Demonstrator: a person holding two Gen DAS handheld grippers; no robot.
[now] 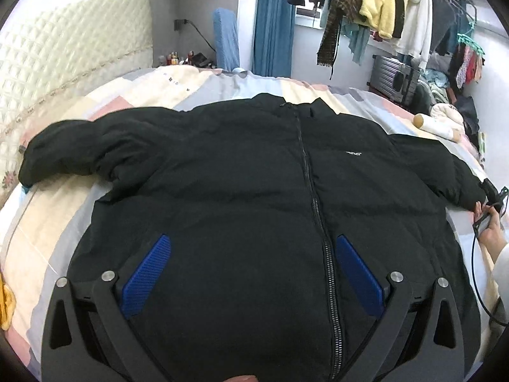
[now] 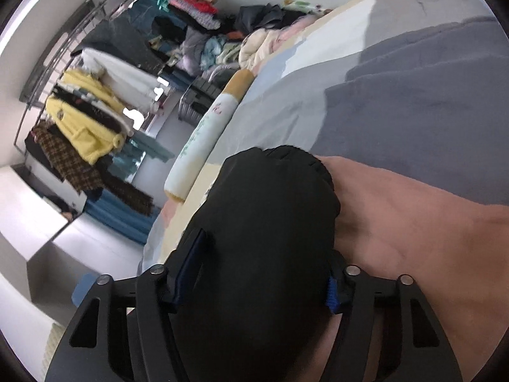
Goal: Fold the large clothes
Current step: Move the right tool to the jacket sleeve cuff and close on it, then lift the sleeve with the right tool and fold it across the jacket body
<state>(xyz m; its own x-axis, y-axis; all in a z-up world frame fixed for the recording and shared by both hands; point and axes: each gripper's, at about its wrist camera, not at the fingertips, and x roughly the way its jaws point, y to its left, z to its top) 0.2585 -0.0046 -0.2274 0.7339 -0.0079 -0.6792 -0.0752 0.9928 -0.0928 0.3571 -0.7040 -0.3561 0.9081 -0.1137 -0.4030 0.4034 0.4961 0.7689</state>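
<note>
Clamping the puffy black jacket (image 1: 241,172) sleeve, right hand-held gripper (image 2: 254,273); left (image 1: 251,270) spread.

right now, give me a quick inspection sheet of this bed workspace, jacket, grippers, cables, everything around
surface: bed with pastel patchwork cover, quilted headboard behind.
job's things: black jacket spread front up, zipped, both sleeves out; no fold made yet.
clutter: bolster pillow and heap of clothes at the bed's far edge.
grippers: left gripper open above the jacket's lower front, pads apart; right gripper shut on the sleeve end.
cables: dark cable trailing from the right gripper; wall plug with cord.
surroundings: clothes rack with hanging garments, blue curtain, suitcase.
</note>
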